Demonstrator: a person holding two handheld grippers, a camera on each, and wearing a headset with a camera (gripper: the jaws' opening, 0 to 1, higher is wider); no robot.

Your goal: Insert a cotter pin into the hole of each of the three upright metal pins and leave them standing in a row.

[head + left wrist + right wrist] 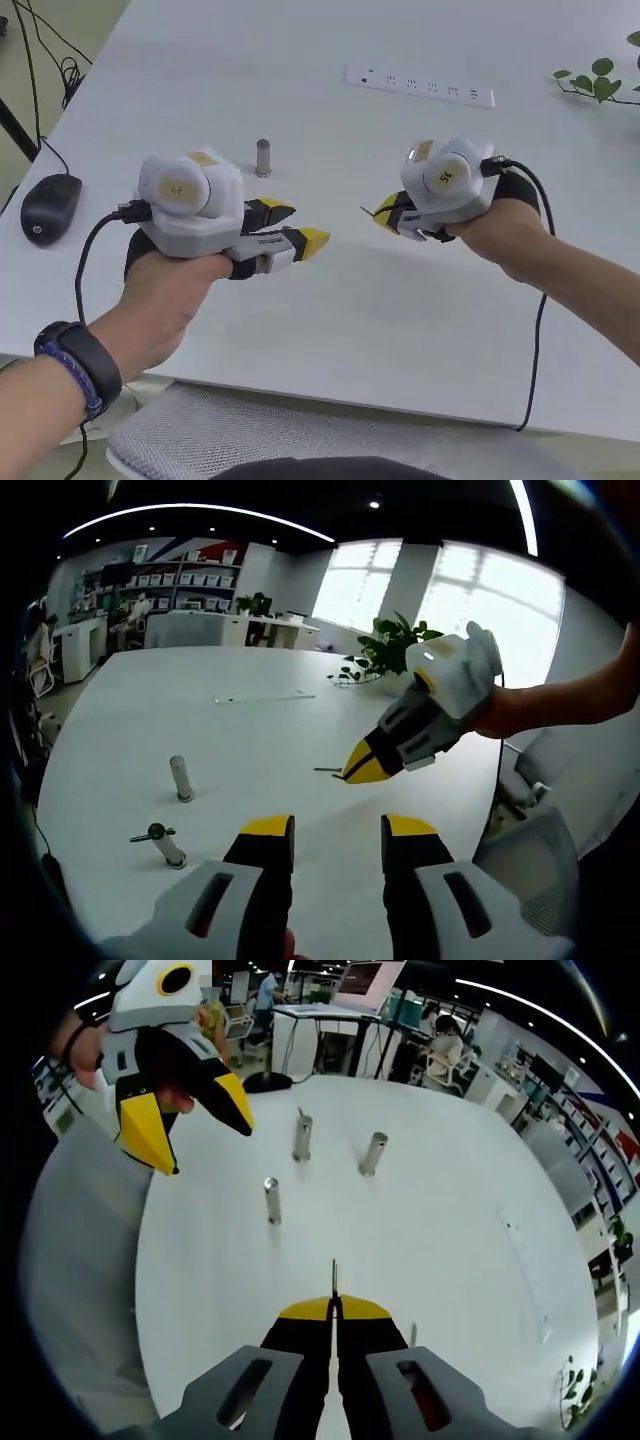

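An upright metal pin stands on the white table, just beyond my left gripper, which hangs open with nothing between its jaws. My right gripper is shut on a thin cotter pin that points toward the left gripper. In the right gripper view the cotter pin juts from the shut tips toward three metal pins. The left gripper view shows one bare pin and one pin with a cotter pin through it.
A white power strip lies at the back of the table. A black mouse sits near the left edge, plant leaves at the far right. A grey chair seat is below the front edge.
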